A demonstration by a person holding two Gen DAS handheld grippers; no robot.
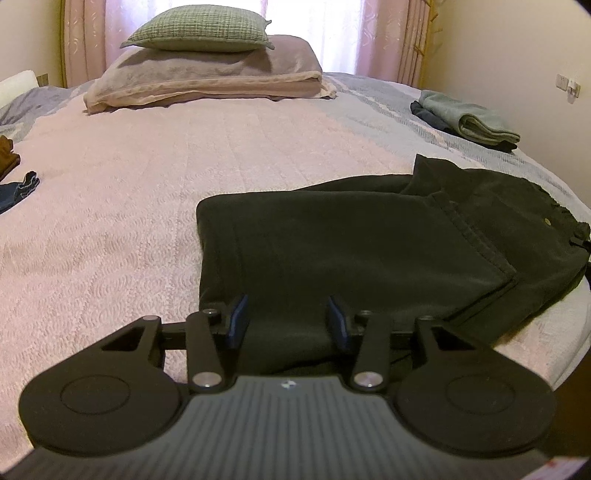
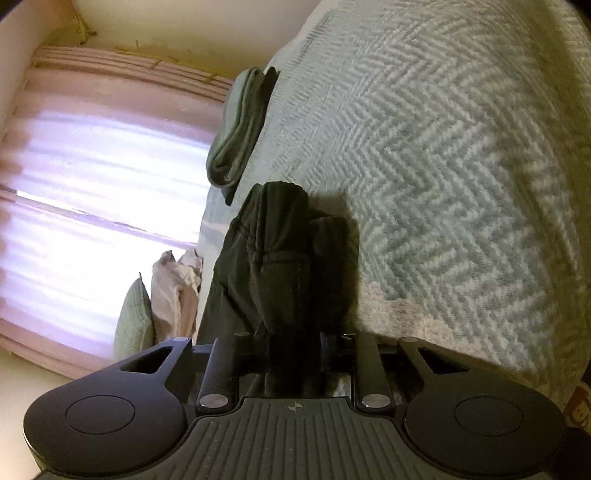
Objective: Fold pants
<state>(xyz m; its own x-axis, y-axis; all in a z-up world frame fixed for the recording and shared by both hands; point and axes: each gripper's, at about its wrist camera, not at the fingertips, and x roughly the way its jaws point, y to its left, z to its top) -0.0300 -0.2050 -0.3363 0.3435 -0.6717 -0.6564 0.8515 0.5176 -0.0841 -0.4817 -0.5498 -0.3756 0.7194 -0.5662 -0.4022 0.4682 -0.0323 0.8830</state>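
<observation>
- Dark pants [image 1: 369, 251] folded over once on the pink bedspread [image 1: 110, 221], lying from 6 to 3 o'clock in the left wrist view, waistband end with a small metal rivet out toward 3 o'clock.
- Left tongs [image 1: 288, 319] released, blue pads [image 1: 236, 317] spread wide, low at the near edge of the pants at 6 o'clock; no cloth visibly pinched between them.
- Right tongs [image 2: 295, 343] clenched on a bunched ridge of the pants [image 2: 280, 258], dark cloth running straight down into the jaws at 6 o'clock; pads themselves hidden by fabric.
- Right wrist view rolled sideways: herringbone bedspread [image 2: 443, 166] filling 12 to 4 o'clock, curtain [image 2: 92, 184] at 9 o'clock.
- Folded grey-green garments [image 1: 469, 118] stacked at 2 o'clock, well apart from the pants; pillow [image 1: 199, 29] on a folded blanket [image 1: 207, 79] at 12 o'clock.
- Likely handling: soft, limp, fairly thick cloth with some weight; no stiffness, so sagging and creasing wherever unsupported; not fragile, not slippery against the textured spread.
- Best hold, by judgement: through all layers at a seam, hem or waistband, one corner per tongs, kept level to stop the layers from sliding apart.
- Risk: catching only the top layer, leaving the lower one behind.
</observation>
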